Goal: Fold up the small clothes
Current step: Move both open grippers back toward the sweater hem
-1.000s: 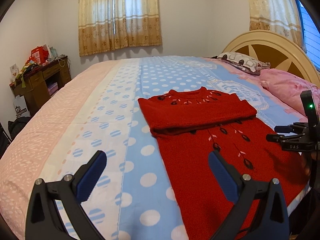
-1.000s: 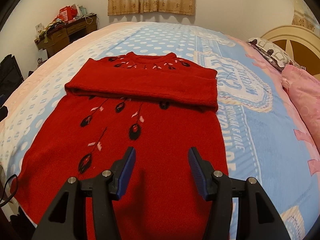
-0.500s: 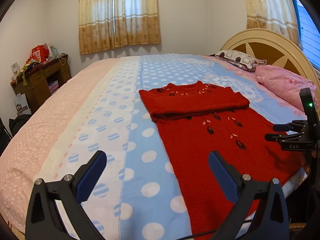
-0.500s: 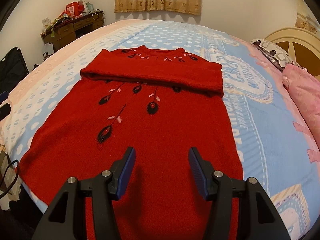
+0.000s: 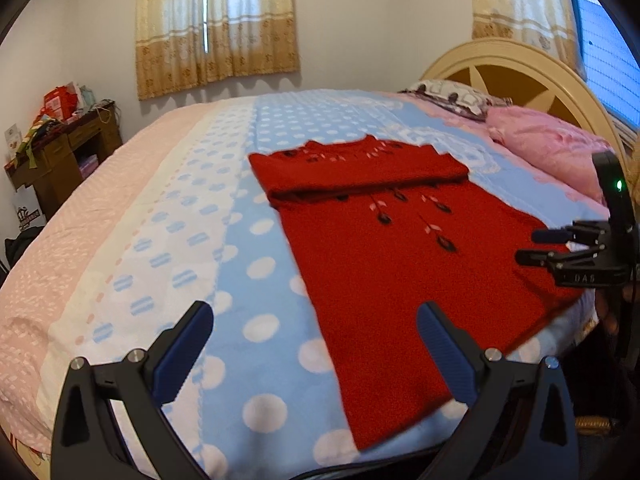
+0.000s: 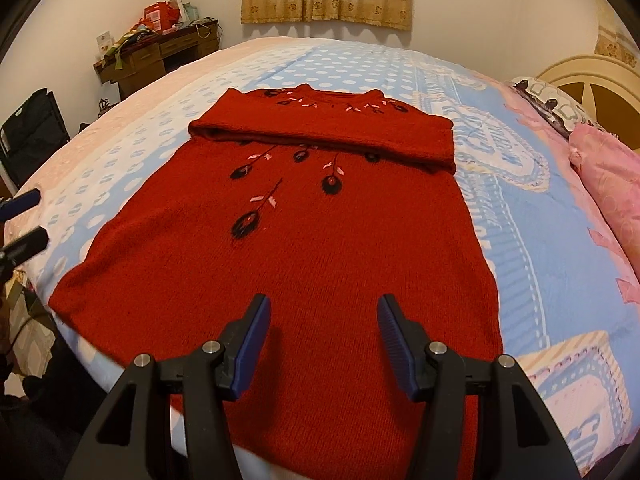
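A red knitted sweater (image 5: 380,264) with black flower embroidery lies flat on the bed, neck away from me, its sleeves folded across the chest as a thick band (image 6: 320,132). My left gripper (image 5: 316,340) is open over the blue dotted blanket, beside the sweater's left side near the hem; its right finger (image 5: 444,352) overlaps the red knit. My right gripper (image 6: 324,332) is open above the sweater's lower part (image 6: 304,264), nothing between its fingers. Seen from the left wrist, the right gripper (image 5: 548,246) hangs over the sweater's right edge.
The blue and pink blanket (image 5: 168,232) covers the bed, whose near edge runs just below both grippers. Pink pillows (image 5: 548,148) and a cream headboard (image 5: 516,76) are on the right. A cluttered wooden desk (image 6: 160,52) and a black bag (image 6: 32,128) stand at the left.
Both grippers have drawn back toward the near edge of the bed, so the sweater's hem and the bed edge have come into view. The sweater has not moved.
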`<control>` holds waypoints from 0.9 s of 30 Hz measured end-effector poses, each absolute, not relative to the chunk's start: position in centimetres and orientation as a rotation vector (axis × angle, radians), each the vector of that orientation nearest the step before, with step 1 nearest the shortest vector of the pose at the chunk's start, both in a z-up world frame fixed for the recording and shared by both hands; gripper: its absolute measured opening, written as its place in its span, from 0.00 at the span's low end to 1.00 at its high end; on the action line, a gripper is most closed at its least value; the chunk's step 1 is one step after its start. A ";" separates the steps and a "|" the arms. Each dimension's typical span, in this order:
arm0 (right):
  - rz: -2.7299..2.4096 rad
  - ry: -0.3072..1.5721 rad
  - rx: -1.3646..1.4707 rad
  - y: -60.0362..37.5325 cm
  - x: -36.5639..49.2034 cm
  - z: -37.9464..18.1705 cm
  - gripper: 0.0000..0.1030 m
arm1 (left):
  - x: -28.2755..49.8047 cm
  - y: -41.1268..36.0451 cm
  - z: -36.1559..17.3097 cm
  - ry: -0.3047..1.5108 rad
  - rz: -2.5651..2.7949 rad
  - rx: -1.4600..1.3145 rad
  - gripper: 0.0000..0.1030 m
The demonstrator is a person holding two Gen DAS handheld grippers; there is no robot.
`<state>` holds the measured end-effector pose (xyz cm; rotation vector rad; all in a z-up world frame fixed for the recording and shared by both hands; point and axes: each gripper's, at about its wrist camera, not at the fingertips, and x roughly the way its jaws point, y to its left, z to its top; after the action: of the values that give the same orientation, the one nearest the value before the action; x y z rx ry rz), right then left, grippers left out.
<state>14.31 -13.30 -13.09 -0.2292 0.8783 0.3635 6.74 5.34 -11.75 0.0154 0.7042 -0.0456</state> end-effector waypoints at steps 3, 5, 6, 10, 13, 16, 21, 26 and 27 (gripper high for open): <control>0.379 0.872 -0.200 -13.7 13.6 -13.0 0.56 | 6.4 4.8 -12.4 0.724 -0.051 0.024 1.00; 0.387 0.868 -0.169 -14.3 13.1 -12.8 0.60 | 6.4 4.7 -12.8 0.738 -0.054 0.018 1.00; 0.384 0.867 -0.154 -14.5 12.9 -12.7 0.63 | 6.4 4.6 -13.0 0.744 -0.053 0.015 1.00; 0.364 0.869 -0.139 -15.5 12.1 -12.7 0.65 | 6.5 4.1 -13.9 0.772 -0.071 0.007 1.00; 0.333 0.868 -0.166 -16.3 11.4 -12.7 0.65 | 6.5 3.8 -14.5 0.787 -0.079 0.001 1.00; 0.303 0.872 -0.172 -17.5 10.5 -12.8 0.65 | 6.7 3.8 -15.1 0.809 -0.093 -0.029 1.00; 0.245 0.883 -0.171 -19.7 9.4 -13.2 0.65 | 6.6 3.8 -15.9 0.833 -0.120 -0.074 1.00; 0.228 0.882 -0.117 -22.3 8.3 -13.3 0.65 | 6.7 3.4 -16.9 0.875 -0.179 -0.127 0.92; 0.219 0.877 -0.107 -22.9 8.2 -13.1 0.65 | 6.6 3.4 -16.9 0.868 -0.174 -0.125 0.92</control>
<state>8.15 -22.86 -13.10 -0.1068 0.8770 0.2187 6.56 3.36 -16.86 -0.1249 0.8679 -0.1736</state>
